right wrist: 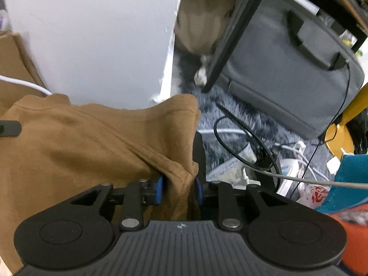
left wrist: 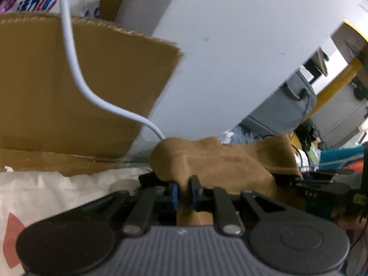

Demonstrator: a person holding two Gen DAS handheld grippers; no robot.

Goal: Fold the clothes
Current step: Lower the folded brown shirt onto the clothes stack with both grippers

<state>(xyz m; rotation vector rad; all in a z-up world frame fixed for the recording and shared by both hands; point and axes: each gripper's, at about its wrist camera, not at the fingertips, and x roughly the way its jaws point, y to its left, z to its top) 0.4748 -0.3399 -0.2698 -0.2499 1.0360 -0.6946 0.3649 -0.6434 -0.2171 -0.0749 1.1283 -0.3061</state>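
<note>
A brown garment hangs bunched between my two grippers, just above a cluttered floor. In the left wrist view, the left gripper has its blue pads close together with a fold of the garment pinched between them. In the right wrist view, the same garment spreads to the left, and a hemmed edge drops between the right gripper's blue pads. Those pads stand apart, and a dark gap shows beside the right pad. A black finger of the other gripper pokes in at the left edge.
A cardboard box and a white cable sit close on the left, against a white panel. A grey laptop bag leans at the right. Tangled cables and a power strip lie on a shaggy grey rug.
</note>
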